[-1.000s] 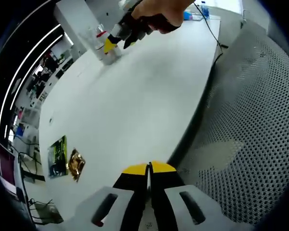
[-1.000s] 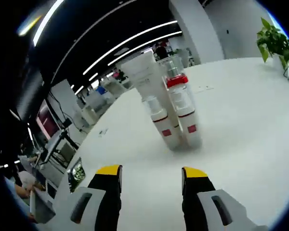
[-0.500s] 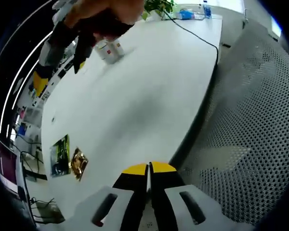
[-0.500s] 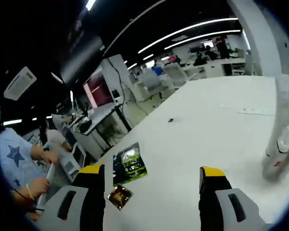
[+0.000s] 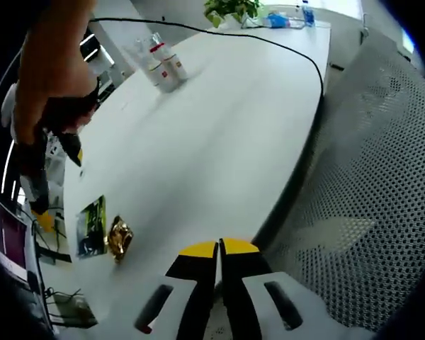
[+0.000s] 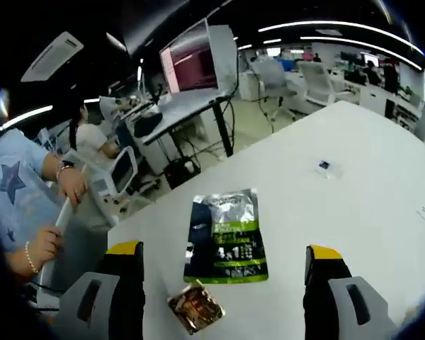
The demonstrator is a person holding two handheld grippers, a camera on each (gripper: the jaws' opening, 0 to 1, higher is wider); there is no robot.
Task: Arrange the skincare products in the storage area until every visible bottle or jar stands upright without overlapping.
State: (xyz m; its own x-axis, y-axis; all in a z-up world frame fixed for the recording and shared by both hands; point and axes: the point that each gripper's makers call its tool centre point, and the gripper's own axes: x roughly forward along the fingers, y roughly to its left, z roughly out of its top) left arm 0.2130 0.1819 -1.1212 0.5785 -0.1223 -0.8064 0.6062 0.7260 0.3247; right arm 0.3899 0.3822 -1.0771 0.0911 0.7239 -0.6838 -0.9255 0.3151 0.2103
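- Over the near-left end of the white table (image 5: 219,142), in the left gripper view, my hand (image 5: 53,85) carries the right gripper (image 5: 35,191) above the packets, well apart from the bottles.
- Beneath it lie a green sachet (image 5: 91,227) and, just beside it, a crumpled gold wrapper (image 5: 118,237); both lie flat on the table.
- My left gripper (image 5: 218,249) sits at the table's near edge, its yellow-tipped jaws pressed together with nothing between them.
- Across the table, at its far side, the skincare bottles (image 5: 161,65) stand in a tight cluster, a red band on one of them. They look upright, though they are too small here for me to tell whether any touch or lean.
- To their right a mesh chair back (image 5: 382,177) stands just off the table edge.
- From the right gripper view, my right gripper (image 6: 225,263) is spread wide and empty, its jaws framing the green sachet (image 6: 227,237), with the gold wrapper (image 6: 195,308) lower down between them.
- I judge the arranging step to be paused: this gripper points away from the bottles.
- My next move calls for swinging the right gripper back toward the cluster, jaws wide, to check and separate any crowded bottle.
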